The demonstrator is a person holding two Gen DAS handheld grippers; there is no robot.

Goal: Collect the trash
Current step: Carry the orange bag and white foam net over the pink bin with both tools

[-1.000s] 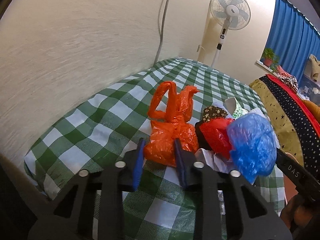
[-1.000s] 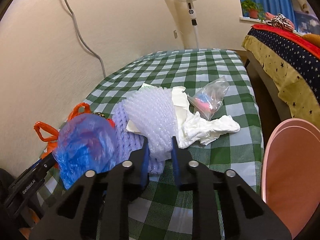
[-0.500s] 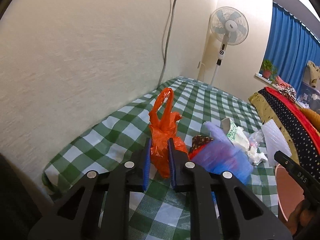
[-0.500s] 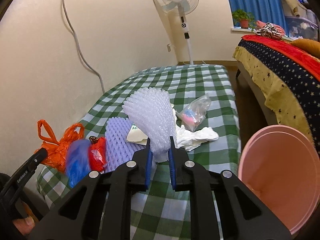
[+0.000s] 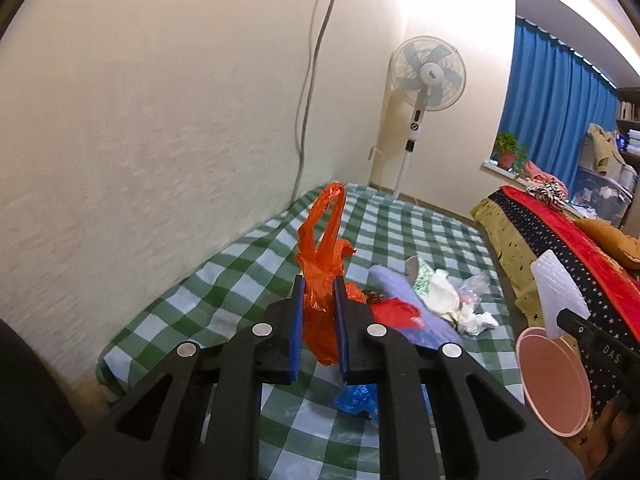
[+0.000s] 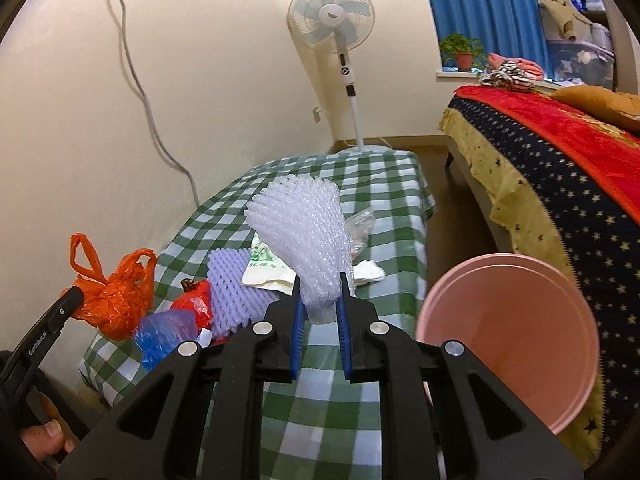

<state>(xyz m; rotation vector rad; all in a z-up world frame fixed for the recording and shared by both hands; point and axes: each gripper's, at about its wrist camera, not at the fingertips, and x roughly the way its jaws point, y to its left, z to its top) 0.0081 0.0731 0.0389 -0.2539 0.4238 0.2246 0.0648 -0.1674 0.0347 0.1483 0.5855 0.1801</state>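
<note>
Both grippers carried trash clear of the table. Left gripper (image 5: pixel 318 300) pinched a crumpled orange plastic bag (image 5: pixel 322 264) between its blue pads, the bag's handle loop standing above the jaws and its body hanging below them. Right gripper (image 6: pixel 320 294) pinched the narrow end of a white bubble-wrap sheet (image 6: pixel 302 236), which fanned upward from the jaws. A pink bin (image 6: pixel 508 336) stood open just right of the table, near the right gripper. To finish the step well, each load probably needed to be brought fully over the bin's mouth before release; light film and wrap could drift or cling to the pads, so a low, centred drop seemed safest. Uncollected on the green-checked tablecloth (image 6: pixel 384 184) lay a blue plastic bag (image 6: pixel 166 330), a red wrapper (image 6: pixel 196 302), a lilac foam net (image 6: pixel 230 280), a printed paper packet (image 6: pixel 262 268), white tissue (image 5: pixel 474 318) and a clear plastic bag (image 5: pixel 476 284). Beyond the table stood a pedestal fan (image 6: pixel 332 16) against a cream wall with a hanging cable (image 6: pixel 136 76); blue curtains (image 5: pixel 560 116), a potted plant (image 6: pixel 460 50) and a star-patterned bedspread (image 6: pixel 560 184) filled the right side.
</note>
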